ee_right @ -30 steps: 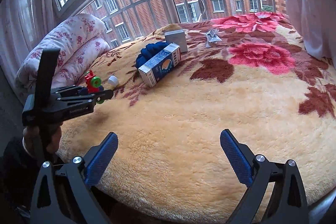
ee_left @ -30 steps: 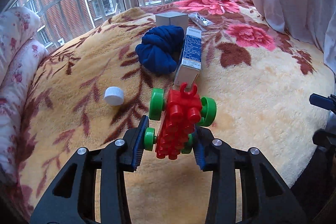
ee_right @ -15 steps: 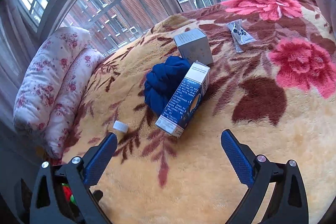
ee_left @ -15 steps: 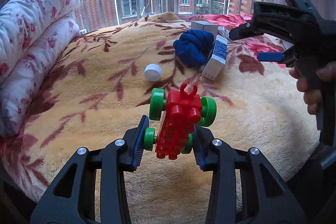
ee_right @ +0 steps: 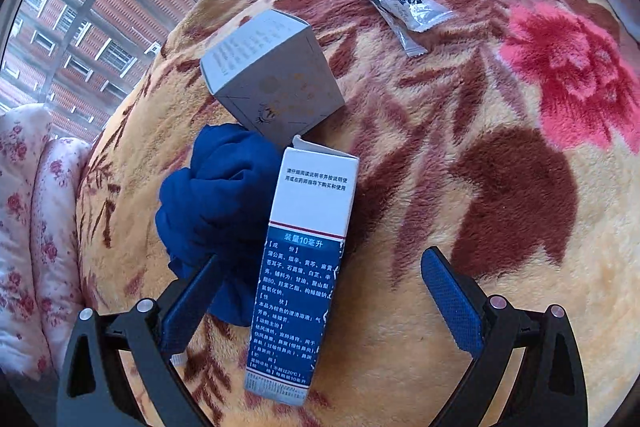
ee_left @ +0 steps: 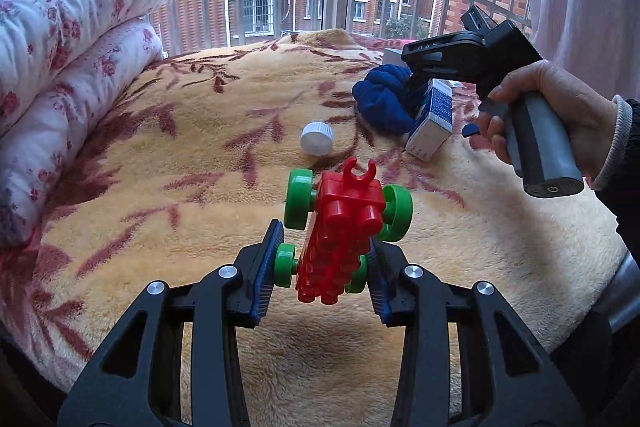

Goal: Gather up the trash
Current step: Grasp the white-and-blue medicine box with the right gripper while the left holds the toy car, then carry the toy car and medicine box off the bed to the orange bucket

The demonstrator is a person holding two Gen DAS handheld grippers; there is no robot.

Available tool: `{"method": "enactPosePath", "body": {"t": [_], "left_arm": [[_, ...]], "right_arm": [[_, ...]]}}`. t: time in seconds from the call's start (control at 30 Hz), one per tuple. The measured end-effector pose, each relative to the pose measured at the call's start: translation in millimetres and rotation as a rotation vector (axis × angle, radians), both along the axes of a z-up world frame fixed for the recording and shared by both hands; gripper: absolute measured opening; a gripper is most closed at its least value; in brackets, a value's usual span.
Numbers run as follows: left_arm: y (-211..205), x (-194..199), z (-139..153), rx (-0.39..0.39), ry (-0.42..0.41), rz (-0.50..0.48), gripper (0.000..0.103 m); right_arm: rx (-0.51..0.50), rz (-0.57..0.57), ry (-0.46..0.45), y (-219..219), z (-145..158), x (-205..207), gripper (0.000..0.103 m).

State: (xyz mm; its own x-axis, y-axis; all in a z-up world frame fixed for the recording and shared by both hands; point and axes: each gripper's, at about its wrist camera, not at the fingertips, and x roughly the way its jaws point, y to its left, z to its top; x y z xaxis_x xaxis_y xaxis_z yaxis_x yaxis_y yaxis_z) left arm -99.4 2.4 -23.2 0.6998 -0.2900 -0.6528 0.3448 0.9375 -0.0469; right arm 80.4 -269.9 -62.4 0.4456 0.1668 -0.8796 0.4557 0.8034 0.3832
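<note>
A plush floral blanket [ee_left: 160, 187] in tan, maroon and pink covers a bed beneath a barred window facing red-brick buildings. The left gripper [ee_left: 324, 267] is clamped on a red toy car [ee_left: 340, 231] with green wheels, lifted clear of the blanket. Just beyond it a white bottle cap [ee_left: 317, 139] lies on the fabric, and a rolled flower-print quilt [ee_left: 60, 67] lines the left edge. Farther right, a person's hand [ee_left: 556, 107] grips the handle of the right gripper [ee_right: 320, 307], whose jaws stand spread wide on either side of a blue-and-white medicine box [ee_right: 304, 267] without visibly touching it. The box lies flat, its left side against a bundled dark blue cloth [ee_right: 216, 203]. A grey cardboard box [ee_right: 272, 75] sits at the far end of the medicine box, touching the cloth. Well apart to the right, a crumpled silver wrapper [ee_right: 400, 7] rests on the blanket, though its printing is too distorted to read.
</note>
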Motion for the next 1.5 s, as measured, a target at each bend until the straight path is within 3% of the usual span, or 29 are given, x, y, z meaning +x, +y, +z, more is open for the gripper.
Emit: {"method": "enactPosePath", "body": {"t": [0.13,0.27,0.43,0.63,0.77,0.87,0.93,1.23,1.5], "left_arm": [[4,1,-3,-0.004,0.000,-0.004,0.038],[10,2,-5,-0.014,0.007,-0.007,0.038],[13,3,-7,-0.025,0.012,-0.012,0.038],[11,5,-9,-0.031,0.018,-0.019,0.038],[11,5,-11,-0.025,0.023,-0.019,0.038],[12,7,-12,-0.024,0.030,-0.013,0.038],[13,8,-11,-0.027,0.035,-0.009,0.038],[5,7,-1,-0.032,0.038,0.002,0.038],[-14,6,10,-0.049,0.065,0.001,0.038]], "right_arm": [[-0.044,-0.014,-0.006,7,2,5,0.086],[-0.082,-0.021,-0.031,11,12,3,0.062],[-0.047,-0.060,-0.060,4,15,-8,0.061],[-0.011,-0.081,-0.011,1,-2,-6,0.060],[-0.059,-0.080,0.023,7,-12,4,0.050],[-0.145,-0.060,0.028,16,-11,9,0.036],[-0.198,-0.036,0.021,24,-8,9,0.033],[-0.179,0.036,-0.067,15,9,-25,0.031],[-0.140,0.259,-0.226,14,39,-94,0.031]]}}
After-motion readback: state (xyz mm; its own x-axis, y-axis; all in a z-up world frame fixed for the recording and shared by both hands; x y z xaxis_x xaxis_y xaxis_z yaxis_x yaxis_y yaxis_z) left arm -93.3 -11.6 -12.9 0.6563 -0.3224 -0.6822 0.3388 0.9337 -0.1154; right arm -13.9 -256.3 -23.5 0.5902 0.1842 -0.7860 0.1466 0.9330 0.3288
